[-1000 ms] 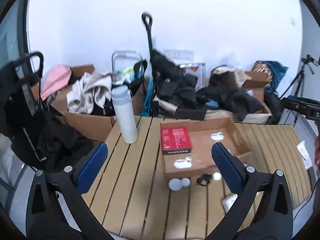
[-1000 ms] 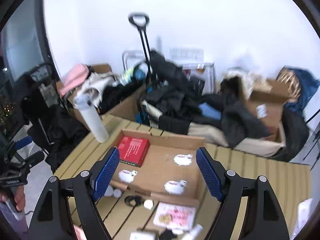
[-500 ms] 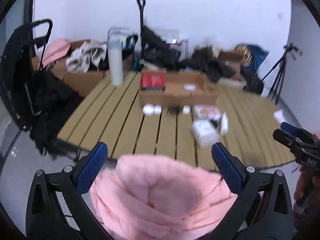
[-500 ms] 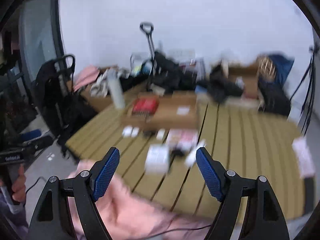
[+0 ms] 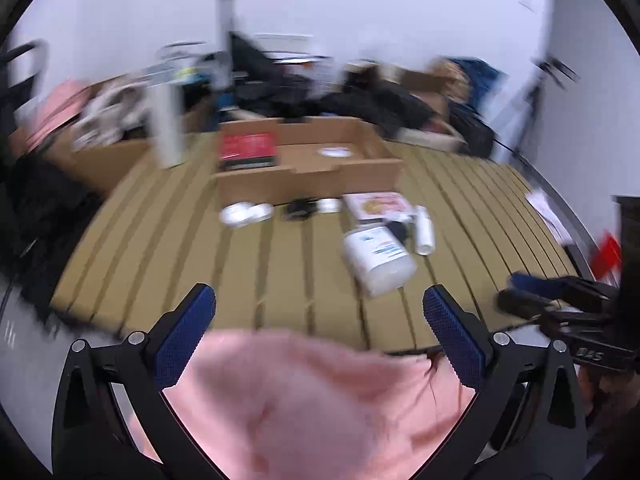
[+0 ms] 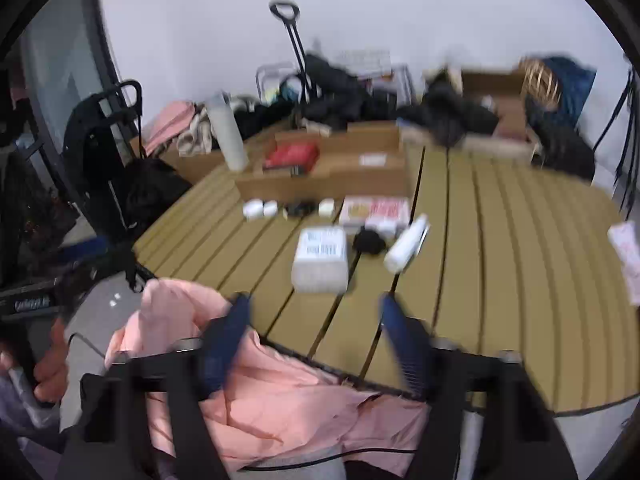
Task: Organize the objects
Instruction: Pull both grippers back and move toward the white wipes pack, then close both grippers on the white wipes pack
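A shallow cardboard tray (image 5: 312, 178) (image 6: 360, 178) sits on the slatted wooden table (image 5: 280, 280) and holds a red box (image 5: 247, 147) (image 6: 291, 156). In front of it lie two small white jars (image 5: 244, 213) (image 6: 260, 209), a black clip (image 5: 298, 207), a pink packet (image 5: 378, 205) (image 6: 376, 210), a white tube (image 5: 423, 230) (image 6: 406, 249) and a white wipes pack (image 5: 378, 258) (image 6: 320, 258). My left gripper (image 5: 318, 334) and right gripper (image 6: 316, 340) are both open and empty, held back from the table's near edge above pink clothing (image 5: 312, 404) (image 6: 248, 380).
A tall white bottle (image 5: 166, 128) (image 6: 230, 138) stands at the table's far left. Boxes of clothes, dark bags and a trolley handle (image 6: 294, 36) crowd the far side. A white packet (image 6: 626, 256) lies at the right edge. A black chair (image 6: 108, 152) stands left.
Both grippers have pulled back from over the tray to beyond the table's near edge. The view is now blurred by motion, and the right gripper's fingers look a little closer together.
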The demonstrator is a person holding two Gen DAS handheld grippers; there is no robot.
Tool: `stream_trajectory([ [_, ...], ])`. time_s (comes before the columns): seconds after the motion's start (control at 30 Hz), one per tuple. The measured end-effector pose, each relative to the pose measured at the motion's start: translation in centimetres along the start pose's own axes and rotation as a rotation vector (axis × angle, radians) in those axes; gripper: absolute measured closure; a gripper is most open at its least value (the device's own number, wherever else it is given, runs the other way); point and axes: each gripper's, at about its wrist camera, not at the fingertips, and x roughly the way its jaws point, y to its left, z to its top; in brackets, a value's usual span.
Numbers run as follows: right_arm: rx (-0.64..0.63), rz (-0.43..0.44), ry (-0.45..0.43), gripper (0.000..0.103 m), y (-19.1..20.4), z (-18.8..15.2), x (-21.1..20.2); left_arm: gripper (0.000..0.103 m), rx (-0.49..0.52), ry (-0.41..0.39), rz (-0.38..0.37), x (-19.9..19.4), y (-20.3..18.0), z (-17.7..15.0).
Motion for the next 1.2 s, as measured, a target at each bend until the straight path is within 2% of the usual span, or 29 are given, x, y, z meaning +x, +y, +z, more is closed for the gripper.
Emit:
stream_trajectory([
  [0.1, 0.038, 0.01, 0.068, 0.065, -1.1, -0.2, 3.4, 0.001, 0.018, 0.032, -0.063, 5.2, 0.2, 2.5],
  [0.2, 0.076, 0.015, 0.111, 0.066, -1.8, 0.3, 6.4, 0.005, -0.007, 0.058, -0.192, 10.1, 0.2, 5.2],
  [0.27, 0.099, 0.033, 0.129, 0.071, -2.1, 0.9, 8.2, 0.021, -0.008, 0.072, -0.234, 13.2, -0.2, 6.3],
  [0.3, 0.108, 0.034, 0.142, 0.073, -2.1, 1.2, 9.1, 0.028, -0.004, 0.111, -0.228, 15.2, -0.6, 6.7],
  [0.37, 0.115, 0.042, 0.157, 0.074, -2.2, 1.7, 10.6, 0.055, -0.007, 0.198, -0.249, 18.5, -0.9, 6.9],
  [0.43, 0.12, 0.057, 0.161, 0.074, -2.4, 2.2, 11.7, 0.062, -0.047, 0.255, -0.311, 20.2, -0.5, 6.1],
  [0.5, 0.135, 0.1, 0.146, 0.074, -2.9, 2.8, 12.2, 0.062, -0.081, 0.283, -0.354, 20.5, -0.1, 5.2],
  [0.53, 0.145, 0.117, 0.137, 0.074, -3.1, 3.0, 12.4, 0.063, -0.104, 0.271, -0.363, 20.2, 0.3, 4.7],
  [0.67, 0.209, 0.148, 0.13, 0.074, -4.8, 3.8, 13.8, 0.063, -0.185, 0.279, -0.373, 18.0, 1.8, 2.6],
  [0.77, 0.212, 0.165, 0.135, 0.074, -4.9, 4.6, 14.8, 0.063, -0.211, 0.277, -0.359, 16.7, 2.0, 1.1],
  [1.0, 0.213, 0.151, 0.173, 0.071, -3.8, 4.9, 15.3, 0.06, -0.25, 0.273, -0.303, 16.2, 2.7, 0.6],
  [1.03, 0.218, 0.154, 0.177, 0.069, -3.7, 4.6, 15.1, 0.06, -0.247, 0.269, -0.295, 16.0, 2.7, 0.5],
  [1.17, 0.218, 0.155, 0.214, 0.049, -3.3, 3.8, 15.3, 0.062, -0.254, 0.244, -0.317, 15.6, 2.7, -0.3],
  [1.2, 0.219, 0.156, 0.221, 0.048, -3.1, 3.6, 15.6, 0.062, -0.262, 0.24, -0.314, 15.4, 2.8, -0.4],
])
